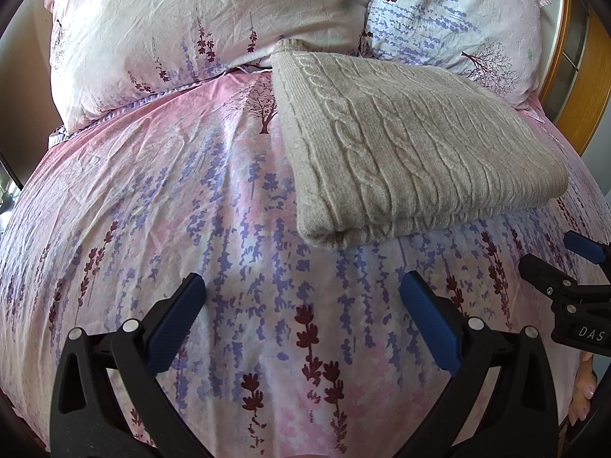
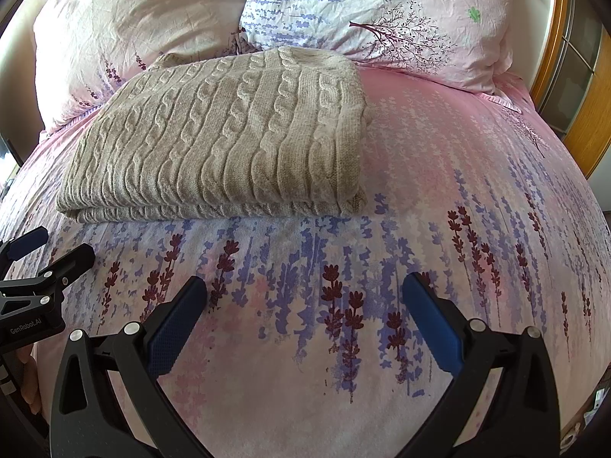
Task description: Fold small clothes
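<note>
Ahead of you, the beige cable-knit sweater point(image 1: 412, 145) lay folded on the pink lavender-print bed point(image 1: 191, 210), its far end just beside the floral pillows point(image 1: 198, 30). From your left hand-held gripper point(image 1: 301, 305) it sat forward and right; from your right hand-held gripper point(image 2: 305, 305), forward and left. Both held their jaws apart, empty, neither clearly nearer. Its long axis ran toward the pillows. No containers showed
</note>
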